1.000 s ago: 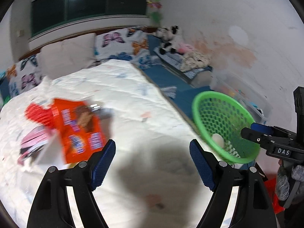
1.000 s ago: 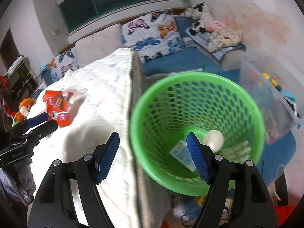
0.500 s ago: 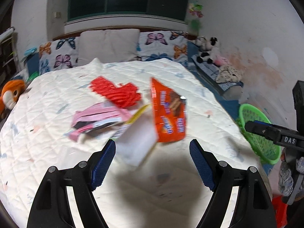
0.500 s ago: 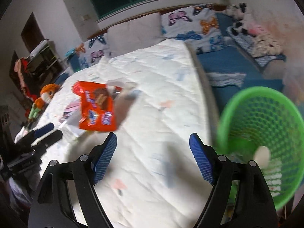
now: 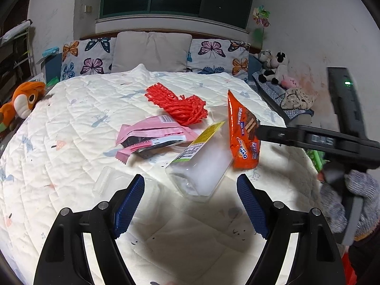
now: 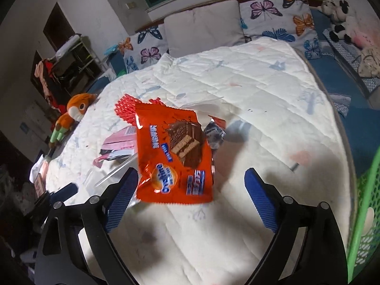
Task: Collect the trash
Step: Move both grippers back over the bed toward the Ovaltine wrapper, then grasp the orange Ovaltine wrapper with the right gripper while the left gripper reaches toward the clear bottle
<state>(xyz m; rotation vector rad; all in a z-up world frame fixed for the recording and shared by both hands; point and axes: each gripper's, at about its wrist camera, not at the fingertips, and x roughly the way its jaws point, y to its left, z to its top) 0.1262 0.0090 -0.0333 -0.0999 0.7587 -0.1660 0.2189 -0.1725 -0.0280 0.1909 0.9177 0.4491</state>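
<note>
Trash lies in a heap on the white quilt [image 5: 71, 123]: a red mesh net [image 5: 178, 104], a pink wrapper [image 5: 152, 133], a clear plastic jar [image 5: 201, 166] with a yellow label, and an orange snack wrapper [image 5: 242, 137]. My left gripper [image 5: 190, 204] hangs open just short of the jar, nothing between its pads. A small clear container [image 5: 106, 182] lies by its left finger. My right gripper [image 6: 191, 194] is opening; the orange snack wrapper [image 6: 175, 152] sits just ahead of its jaws, near the left fingertip, and the pads do not press it. The right gripper [image 5: 263, 133] reaches in from the right.
A green mesh basket [image 6: 365, 201] stands off the bed's right edge. An orange plush toy [image 5: 21, 102] lies at the bed's left side, and butterfly pillows [image 5: 213, 54] line the headboard. Plush toys [image 5: 273, 66] rest on a blue side bench. A gloved hand [image 5: 344, 197] holds the right gripper.
Both views have swung from the green basket to the trash heap on the quilt and come closer to it. The right jaws stand wider than before; the left jaws look the same.
</note>
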